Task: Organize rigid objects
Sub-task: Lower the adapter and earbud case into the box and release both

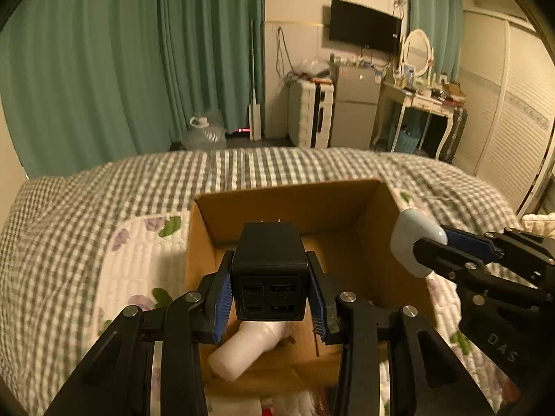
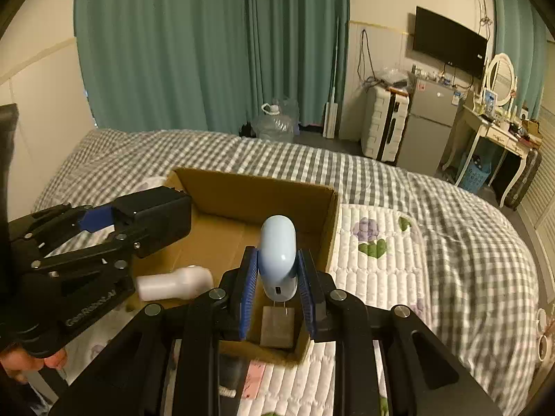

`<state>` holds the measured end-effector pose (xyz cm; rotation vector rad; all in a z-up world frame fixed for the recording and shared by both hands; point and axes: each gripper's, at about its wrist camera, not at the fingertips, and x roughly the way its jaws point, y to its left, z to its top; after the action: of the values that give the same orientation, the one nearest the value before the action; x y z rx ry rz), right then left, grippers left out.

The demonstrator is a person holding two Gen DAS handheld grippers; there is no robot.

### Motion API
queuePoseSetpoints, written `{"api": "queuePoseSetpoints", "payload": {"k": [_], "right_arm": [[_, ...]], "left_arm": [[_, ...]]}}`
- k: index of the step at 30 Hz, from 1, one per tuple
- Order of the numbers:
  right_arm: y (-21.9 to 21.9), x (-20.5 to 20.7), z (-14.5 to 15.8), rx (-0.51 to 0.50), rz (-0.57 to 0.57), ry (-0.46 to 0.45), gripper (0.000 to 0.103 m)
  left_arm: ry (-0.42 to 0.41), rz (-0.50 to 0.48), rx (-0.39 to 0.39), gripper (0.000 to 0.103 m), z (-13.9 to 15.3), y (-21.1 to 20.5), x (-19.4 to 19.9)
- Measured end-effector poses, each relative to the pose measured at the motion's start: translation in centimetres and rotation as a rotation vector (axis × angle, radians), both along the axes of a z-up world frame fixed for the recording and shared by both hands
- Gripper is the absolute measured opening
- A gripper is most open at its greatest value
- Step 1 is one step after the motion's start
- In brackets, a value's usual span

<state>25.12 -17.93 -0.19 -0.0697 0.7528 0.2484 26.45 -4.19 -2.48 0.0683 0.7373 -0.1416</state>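
Center frame, the left tool (image 1: 270,289) clamps a black charger (image 1: 269,270) above the cardboard box (image 1: 288,204); the right tool (image 2: 277,286) grips a pale blue case (image 2: 278,256) over the box's lower right corner. A white bottle (image 2: 175,282) lies inside.

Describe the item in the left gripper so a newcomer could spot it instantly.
On the checked bed sits an open cardboard box. Above it the left gripper clamps a black charger block, with four ports and two prongs, unlike the pale blue, rounded item alongside.
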Motion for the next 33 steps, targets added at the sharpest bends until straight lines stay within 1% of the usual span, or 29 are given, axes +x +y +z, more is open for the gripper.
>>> {"api": "queuePoseSetpoints", "payload": {"k": [4, 7, 9, 14, 18, 21, 26, 30, 31, 32, 33], "right_arm": [[-0.3, 2.4, -2.2, 0.007, 0.005, 0.028, 0.022], [-0.2, 3.3, -3.4, 0.007, 0.011, 0.041, 0.022], [-0.2, 3.7, -4.0, 0.008, 0.013, 0.048, 0.022], [0.1, 4.1, -5.0, -0.007, 0.02, 0.061, 0.022], [0.5, 4.1, -5.2, -0.017, 0.013, 0.062, 0.022], [0.6, 4.3, -5.4, -0.02, 0.003, 0.067, 0.022], [0.8, 4.7, -5.5, -0.009, -0.005, 0.075, 0.023], [0.7, 4.7, -4.2, 0.006, -0.011, 0.064, 0.023], [0.7, 4.6, -3.6, 0.007, -0.013, 0.058, 0.025], [0.7, 4.4, -3.1, 0.009, -0.017, 0.053, 0.031], [0.6, 4.0, -2.4, 0.009, -0.027, 0.048, 0.048]], "left_arm": [[0.028, 0.006, 0.012, 0.039, -2.3, -0.2, 2.0], [0.04, 0.007, 0.024, 0.039, -3.6, -0.3, 2.9], [0.052, 0.01, 0.017, 0.039, -4.3, -0.2, 3.3], [0.101, 0.022, 0.0, 0.039, -5.1, 0.2, 4.0], [0.125, 0.025, 0.024, 0.04, -5.3, 0.2, 4.0], [0.072, 0.027, 0.015, 0.042, -4.2, 0.5, 3.3], [0.043, 0.016, 0.021, 0.043, -2.3, 0.6, 2.7], [0.005, 0.018, 0.026, 0.043, -0.2, 1.0, 1.1], [-0.002, 0.018, 0.027, 0.043, 0.3, 1.1, 0.7], [-0.013, 0.019, 0.03, 0.047, 1.0, 1.2, 0.0], [-0.022, 0.019, 0.033, 0.051, 1.7, 1.3, -0.5]]}}
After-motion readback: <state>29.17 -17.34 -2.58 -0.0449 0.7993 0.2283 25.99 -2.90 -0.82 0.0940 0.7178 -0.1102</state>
